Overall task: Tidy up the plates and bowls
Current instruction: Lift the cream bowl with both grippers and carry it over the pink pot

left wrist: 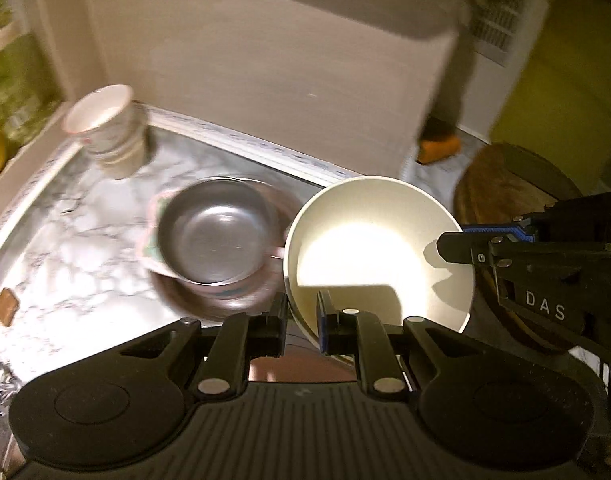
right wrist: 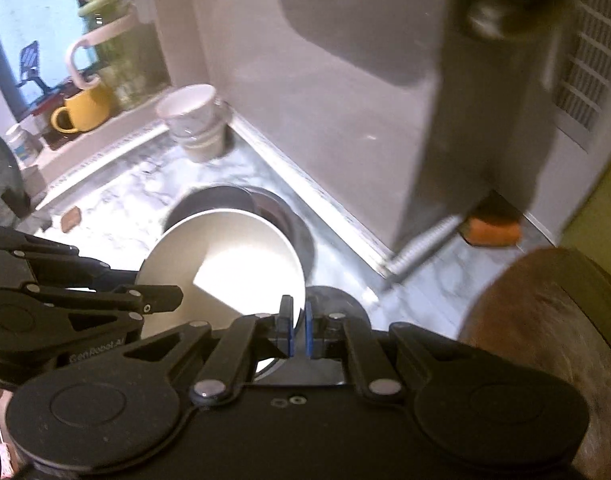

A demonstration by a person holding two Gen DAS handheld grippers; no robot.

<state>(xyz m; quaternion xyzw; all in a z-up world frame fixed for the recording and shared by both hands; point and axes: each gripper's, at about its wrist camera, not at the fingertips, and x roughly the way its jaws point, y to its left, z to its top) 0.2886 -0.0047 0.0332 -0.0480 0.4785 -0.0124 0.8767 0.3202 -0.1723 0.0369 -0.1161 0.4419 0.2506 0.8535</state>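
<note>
A white bowl (left wrist: 369,256) hangs tilted over the marble counter, held by both grippers. My left gripper (left wrist: 302,312) is shut on its near rim. My right gripper (left wrist: 451,246) is clamped on the opposite rim. In the right wrist view the right gripper (right wrist: 299,320) pinches the white bowl (right wrist: 225,264) at its edge, and the left gripper (right wrist: 173,296) reaches in from the left. Just beyond the white bowl, a steel bowl (left wrist: 215,232) sits on a stack of plates (left wrist: 225,300); the white bowl partly hides the steel bowl (right wrist: 213,198) in the right wrist view.
Stacked cups (left wrist: 109,132) stand in the back corner of the counter. A round wooden board (left wrist: 505,184) lies to the right. An orange sponge (left wrist: 439,148) sits under a white appliance (left wrist: 265,80). A yellow mug (right wrist: 81,110) is on the windowsill.
</note>
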